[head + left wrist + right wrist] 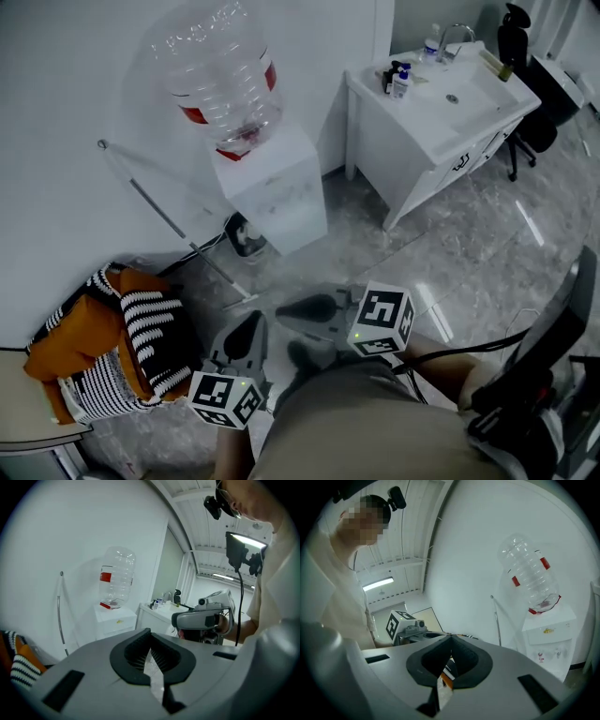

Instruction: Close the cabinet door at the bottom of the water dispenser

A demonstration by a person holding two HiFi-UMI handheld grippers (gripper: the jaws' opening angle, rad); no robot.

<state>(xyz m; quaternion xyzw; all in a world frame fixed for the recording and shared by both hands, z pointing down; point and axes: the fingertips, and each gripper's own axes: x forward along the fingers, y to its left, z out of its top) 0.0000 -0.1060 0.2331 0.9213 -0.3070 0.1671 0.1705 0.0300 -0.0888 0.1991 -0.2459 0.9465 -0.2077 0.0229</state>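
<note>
Orange & striped bag point(112, 352) just to my L, contents not visible. Further off, water dispenser point(274, 192) stands by the wall w/ a clear bottle point(220, 66) upside down on top, looks empty. Can't make out its bottom cabinet door from here. Far R: sink cabinet point(422, 141), small bottles point(397, 79) beside the basin. L gripper point(256, 321) fingers pressed together, nothing btwn. R gripper point(286, 307) fingers together too, empty. Both well apart from dispenser.
</note>
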